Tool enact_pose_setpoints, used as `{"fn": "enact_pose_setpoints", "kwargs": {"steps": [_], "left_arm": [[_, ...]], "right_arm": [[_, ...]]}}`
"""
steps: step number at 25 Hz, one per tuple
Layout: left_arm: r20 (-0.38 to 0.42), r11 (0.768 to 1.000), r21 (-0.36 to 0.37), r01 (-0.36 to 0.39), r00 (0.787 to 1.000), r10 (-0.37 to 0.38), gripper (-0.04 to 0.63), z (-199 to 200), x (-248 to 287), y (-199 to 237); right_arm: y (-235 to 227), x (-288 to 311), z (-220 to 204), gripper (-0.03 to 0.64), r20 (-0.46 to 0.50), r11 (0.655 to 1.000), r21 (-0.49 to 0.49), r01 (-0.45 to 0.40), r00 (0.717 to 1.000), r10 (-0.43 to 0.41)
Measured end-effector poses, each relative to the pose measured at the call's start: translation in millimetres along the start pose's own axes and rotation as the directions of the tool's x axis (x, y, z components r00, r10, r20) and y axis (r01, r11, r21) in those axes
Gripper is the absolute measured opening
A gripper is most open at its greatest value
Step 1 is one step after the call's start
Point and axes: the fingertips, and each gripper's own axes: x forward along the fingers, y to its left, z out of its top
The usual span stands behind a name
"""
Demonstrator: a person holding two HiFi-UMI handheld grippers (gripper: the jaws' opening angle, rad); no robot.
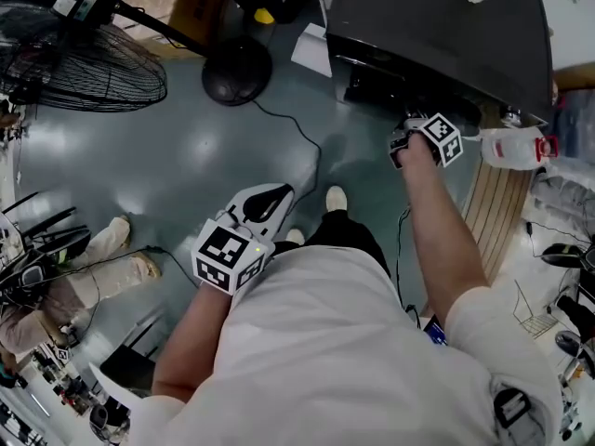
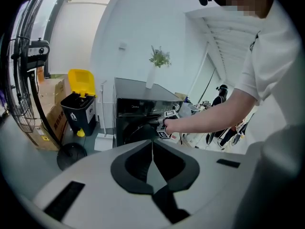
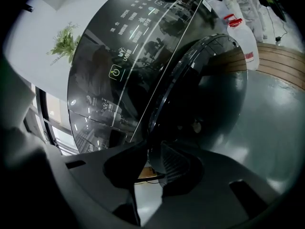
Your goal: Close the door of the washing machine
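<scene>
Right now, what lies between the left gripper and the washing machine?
The head view shows only grey floor, crossed by a thin black cable, between the left gripper and the washing machine.

The washing machine door [image 3: 212, 87] is glossy (dark, mirror-like), the floor [image 1: 186, 165] smooth

A glossy grey-green floor [image 1: 186, 165] reflects soft light. A black standing fan [image 1: 84, 63] rises at the left, with its round base [image 1: 237, 71] nearby. Cardboard boxes [image 2: 50, 120] and a yellow-lidded bin [image 2: 80, 104] stand by the white wall [image 2: 128, 32]. Pale wooden slats [image 1: 497, 203] lie at the right.
</scene>
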Motion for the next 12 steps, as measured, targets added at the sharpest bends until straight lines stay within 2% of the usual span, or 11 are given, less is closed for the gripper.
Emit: {"fn": "enact_pose_setpoints", "kwargs": {"steps": [12], "left_arm": [[-0.015, 1.0, 0.001, 0.012, 1.0, -0.012, 0.02, 1.2, 5.3, 0.9]], "right_arm": [[0.9, 3.3, 3.6, 0.104, 0.017, 1.0, 0.019, -0.004, 1.0, 0.004]]}}
